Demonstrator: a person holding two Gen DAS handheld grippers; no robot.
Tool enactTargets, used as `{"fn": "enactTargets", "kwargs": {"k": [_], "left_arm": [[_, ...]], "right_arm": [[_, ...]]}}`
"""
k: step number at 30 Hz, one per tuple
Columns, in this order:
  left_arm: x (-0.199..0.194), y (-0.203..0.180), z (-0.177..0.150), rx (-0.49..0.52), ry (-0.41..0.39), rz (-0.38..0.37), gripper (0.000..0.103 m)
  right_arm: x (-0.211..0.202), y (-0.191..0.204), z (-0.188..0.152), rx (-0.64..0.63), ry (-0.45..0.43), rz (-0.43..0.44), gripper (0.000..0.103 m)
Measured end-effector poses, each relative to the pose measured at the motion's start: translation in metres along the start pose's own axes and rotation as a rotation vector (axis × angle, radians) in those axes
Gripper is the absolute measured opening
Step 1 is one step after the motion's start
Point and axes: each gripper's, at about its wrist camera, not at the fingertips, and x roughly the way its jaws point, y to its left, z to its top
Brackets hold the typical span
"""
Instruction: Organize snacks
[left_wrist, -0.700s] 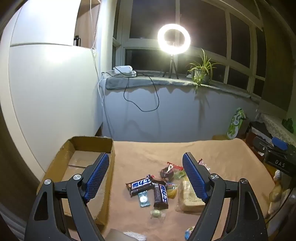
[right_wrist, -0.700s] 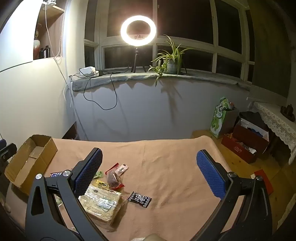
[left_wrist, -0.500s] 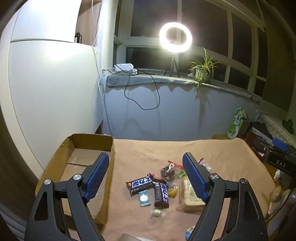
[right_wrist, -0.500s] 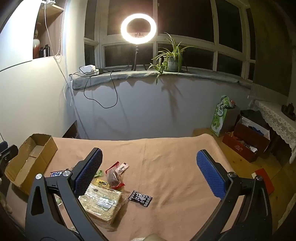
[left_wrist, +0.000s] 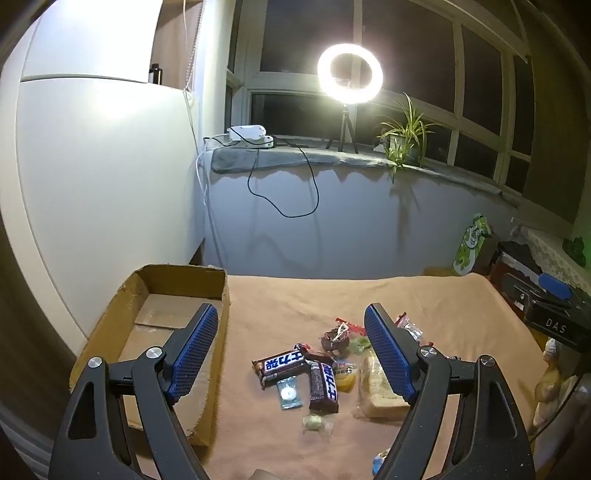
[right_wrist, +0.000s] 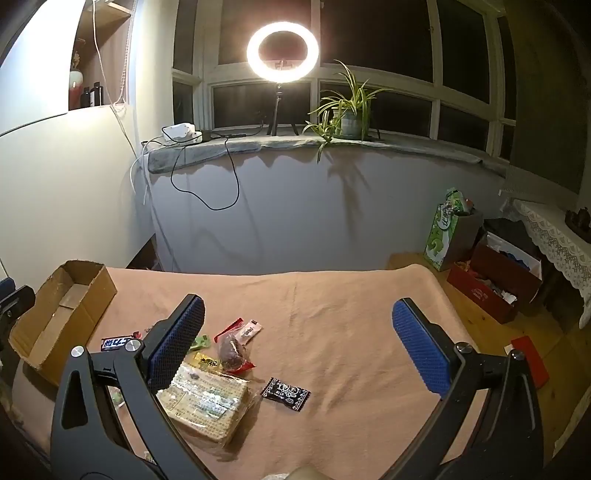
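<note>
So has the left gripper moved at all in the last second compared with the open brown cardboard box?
Barely. The left gripper has tilted slightly upward: the open brown cardboard box and the ring light both sit a little lower in its view.

Each claw (left_wrist: 291, 350) (right_wrist: 299, 339) has black arms, silver screws, and blue textured pads (left_wrist: 192, 352).

On the tan blanket (right_wrist: 332, 295) stands one open brown cardboard box (left_wrist: 155, 332). Two brown chocolate bars with blue-and-white lettering (left_wrist: 282, 363) lie together, beside one large clear-wrapped cracker pack (right_wrist: 207, 402), one black patterned sachet (right_wrist: 285, 393) and one small pale-blue packet (left_wrist: 289, 394).
</note>
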Motion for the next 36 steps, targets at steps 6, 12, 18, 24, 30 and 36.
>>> {"fn": "enactTargets", "kwargs": {"k": [6, 12, 18, 24, 30, 36], "left_arm": [[-0.0003, -0.0008, -0.0006, 0.000, 0.000, -0.001, 0.082], [-0.0005, -0.0004, -0.0002, 0.000, -0.001, -0.002, 0.082], [-0.0012, -0.0008, -0.0010, -0.002, -0.006, -0.003, 0.082], [-0.0009, -0.0002, -0.0001, -0.001, -0.002, -0.007, 0.082], [-0.0001, -0.0010, 0.0001, 0.001, -0.001, -0.008, 0.082], [-0.0003, -0.0038, -0.0029, 0.003, 0.001, -0.011, 0.082]], "right_arm": [[0.0002, 0.0001, 0.0010, -0.002, 0.002, 0.001, 0.103], [-0.0006, 0.0039, -0.0006, -0.008, 0.003, 0.004, 0.103], [0.0003, 0.0079, 0.0009, -0.017, 0.005, 0.007, 0.103], [0.0000, 0.0076, 0.0027, -0.017, 0.006, 0.007, 0.103], [0.0000, 0.0073, 0.0024, -0.018, 0.007, 0.009, 0.103], [0.0005, 0.0076, 0.0014, -0.018, 0.007, 0.009, 0.103]]}}
